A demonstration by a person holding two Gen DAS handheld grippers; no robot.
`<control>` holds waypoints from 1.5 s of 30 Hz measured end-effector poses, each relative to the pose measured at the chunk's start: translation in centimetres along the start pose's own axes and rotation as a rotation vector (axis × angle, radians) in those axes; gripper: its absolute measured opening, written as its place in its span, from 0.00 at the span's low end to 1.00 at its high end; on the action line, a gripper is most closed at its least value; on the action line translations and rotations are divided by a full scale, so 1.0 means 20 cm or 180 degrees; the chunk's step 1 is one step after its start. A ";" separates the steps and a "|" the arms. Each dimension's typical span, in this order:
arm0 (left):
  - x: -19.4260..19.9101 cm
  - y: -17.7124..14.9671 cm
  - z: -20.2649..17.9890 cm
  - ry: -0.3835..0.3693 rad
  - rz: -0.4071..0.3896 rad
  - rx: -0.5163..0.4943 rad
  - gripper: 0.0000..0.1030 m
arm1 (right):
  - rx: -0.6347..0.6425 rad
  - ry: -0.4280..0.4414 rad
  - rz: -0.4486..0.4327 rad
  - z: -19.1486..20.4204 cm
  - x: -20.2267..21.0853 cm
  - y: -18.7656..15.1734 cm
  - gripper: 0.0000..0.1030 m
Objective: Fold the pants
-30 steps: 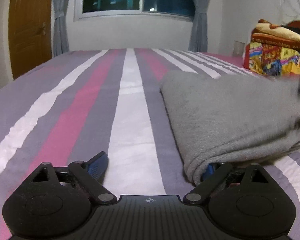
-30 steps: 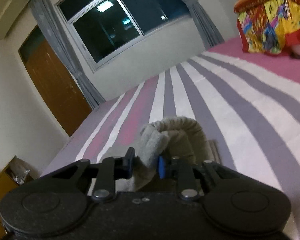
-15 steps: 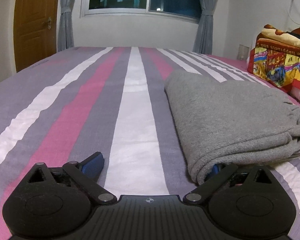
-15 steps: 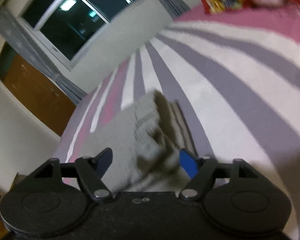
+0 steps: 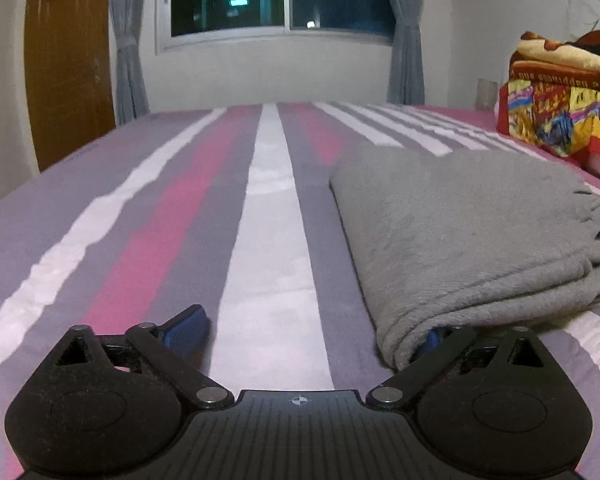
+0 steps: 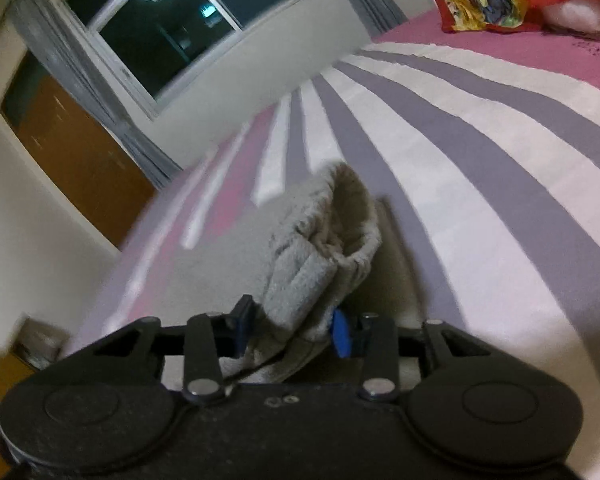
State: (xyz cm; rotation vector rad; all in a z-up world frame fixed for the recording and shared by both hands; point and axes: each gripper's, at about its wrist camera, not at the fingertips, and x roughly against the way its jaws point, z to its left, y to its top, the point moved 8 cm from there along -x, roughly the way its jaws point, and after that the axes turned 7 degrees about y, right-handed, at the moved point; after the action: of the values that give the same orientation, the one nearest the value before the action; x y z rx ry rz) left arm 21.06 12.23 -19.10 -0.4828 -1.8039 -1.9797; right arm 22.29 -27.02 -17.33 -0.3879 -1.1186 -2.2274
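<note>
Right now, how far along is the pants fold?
Done: the gray pants lie on the striped bed as a stacked, layered bundle. In hand: the right gripper is closing with a bunched end of the pants between its pads. The left gripper stands wide open, one finger tucked under the bundle's near corner, gripping nothing. Left: lay that bunched end flat and let go.

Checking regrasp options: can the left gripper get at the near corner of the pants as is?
Probably yes. The left gripper is wide open on the bed, one finger already tucked under the corner of the pants; nothing lies between them.
</note>
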 end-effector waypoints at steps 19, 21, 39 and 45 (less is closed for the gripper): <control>0.25 0.22 -0.08 -0.0831 -0.0107 -0.0350 0.97 | 0.0780 -0.0278 -0.0324 0.05 0.23 0.22 0.45; 0.29 0.24 -0.11 -0.0854 -0.0140 -0.0553 0.97 | 0.0941 -0.0320 -0.0350 0.10 0.19 0.26 0.49; -0.51 0.41 -0.19 -0.0484 0.0673 -0.0039 1.00 | 0.1102 -0.0373 -0.0004 0.02 -0.09 0.35 0.71; -0.80 0.58 -0.32 -0.0573 0.0788 -0.0018 1.00 | 0.1285 -0.0680 0.0282 0.05 -0.43 0.49 0.75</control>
State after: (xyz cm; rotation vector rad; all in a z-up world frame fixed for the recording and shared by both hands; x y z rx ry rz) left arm 40.84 6.17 -18.19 -0.8664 -1.7449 -1.8209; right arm 35.25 -27.41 -14.97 -0.4979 -1.5919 -1.8548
